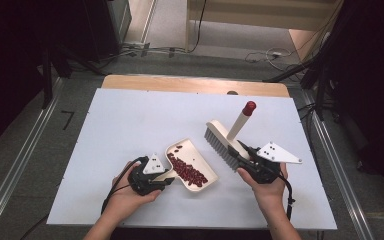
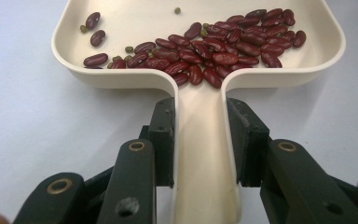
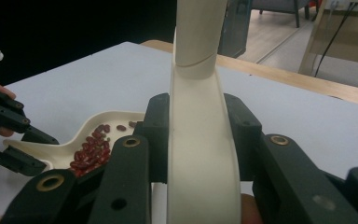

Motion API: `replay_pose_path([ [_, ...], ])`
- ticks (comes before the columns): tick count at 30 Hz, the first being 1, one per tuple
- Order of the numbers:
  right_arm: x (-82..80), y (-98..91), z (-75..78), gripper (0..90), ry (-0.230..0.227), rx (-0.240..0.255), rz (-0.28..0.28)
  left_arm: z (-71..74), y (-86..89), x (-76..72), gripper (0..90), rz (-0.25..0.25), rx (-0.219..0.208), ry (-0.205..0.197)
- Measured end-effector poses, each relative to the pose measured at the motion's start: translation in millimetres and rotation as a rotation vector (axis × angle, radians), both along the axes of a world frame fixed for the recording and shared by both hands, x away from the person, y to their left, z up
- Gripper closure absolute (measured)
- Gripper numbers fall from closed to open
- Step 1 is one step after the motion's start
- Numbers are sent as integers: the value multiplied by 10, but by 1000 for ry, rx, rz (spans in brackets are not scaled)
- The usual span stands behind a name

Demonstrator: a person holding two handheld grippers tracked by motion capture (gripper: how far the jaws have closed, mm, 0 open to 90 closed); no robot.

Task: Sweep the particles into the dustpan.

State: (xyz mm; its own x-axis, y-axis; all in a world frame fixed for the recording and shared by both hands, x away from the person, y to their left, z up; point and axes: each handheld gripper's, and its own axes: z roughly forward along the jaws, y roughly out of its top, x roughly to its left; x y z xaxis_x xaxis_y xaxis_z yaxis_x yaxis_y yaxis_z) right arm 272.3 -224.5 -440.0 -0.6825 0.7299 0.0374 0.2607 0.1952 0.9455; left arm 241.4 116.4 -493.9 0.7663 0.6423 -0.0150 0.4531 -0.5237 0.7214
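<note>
Nearest the person, at about seven o'clock on the white table (image 1: 120, 115), the left gripper (image 1: 166, 181) has its jaws closed partway onto the stem of the cream dustpan (image 2: 200, 154), pads pressed to both sides. The pan lies flat, pointing to one o'clock, and holds red kidney beans (image 2: 223, 51) with a few small green ones. At four o'clock the right gripper (image 1: 244, 156) clamps the brush (image 1: 225, 142), held clear of the pan, its red-capped handle aimed toward one o'clock.

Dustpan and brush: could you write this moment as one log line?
left gripper: shut on dustpan handle | dustpan: holds red beans | right gripper: shut on brush | brush: beside dustpan, above white table
</note>
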Motion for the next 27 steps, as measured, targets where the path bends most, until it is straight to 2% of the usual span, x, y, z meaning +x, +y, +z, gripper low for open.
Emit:
replay_pose_path([
  [11,75,-157,3,644,12,6,-38,67,165,15,665,60,-24,-31],
  [27,160,-348,-44,644,40,13,-89,86,352,-1,665,130,-44,-41],
])
